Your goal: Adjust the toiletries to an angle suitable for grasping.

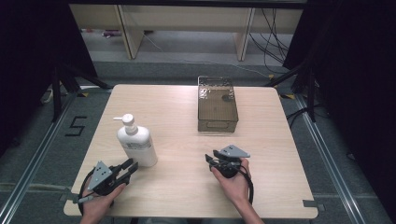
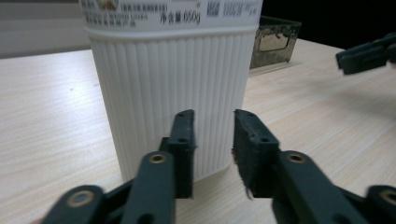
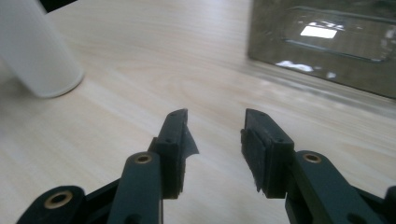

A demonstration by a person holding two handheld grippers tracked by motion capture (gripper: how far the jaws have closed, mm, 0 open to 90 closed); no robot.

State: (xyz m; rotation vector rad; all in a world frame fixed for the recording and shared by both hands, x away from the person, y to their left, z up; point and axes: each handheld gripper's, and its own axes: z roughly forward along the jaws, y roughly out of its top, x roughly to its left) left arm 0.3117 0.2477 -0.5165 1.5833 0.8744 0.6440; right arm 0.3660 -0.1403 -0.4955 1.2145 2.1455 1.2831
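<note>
From the high view I see the white pump bottle [image 1: 137, 142] standing upright on the left half of the tabletop [image 1: 177, 186], with the left gripper [image 1: 127, 169] just beside its base and pointed at it. The right gripper [image 1: 211, 158] rests near the middle, aimed toward the smoky clear bin [image 1: 217, 107] further back, well apart from the bottle. I judge the bottle fairly heavy if it is full, stiff in its plastic wall yet smooth enough to slip, and top-heavy with that pump head, so I would take it low on the body

In the left gripper view the bottle [image 2: 173, 88] looms close, and here I can make out its ribbed lower wall and a printed label band above, which the high view is too far off to give. The fingers [image 2: 183, 144] stand parted with nothing between them, narrower than the bottle is wide; I'd open further or take it across a narrower side

In the right gripper view the fingers [image 3: 175, 140] are likewise apart and empty above bare wood. It adds the bin's [image 3: 327, 51] glossy wall, near ahead, and the bottle's [image 3: 39, 56] rounded foot off to the side
</note>
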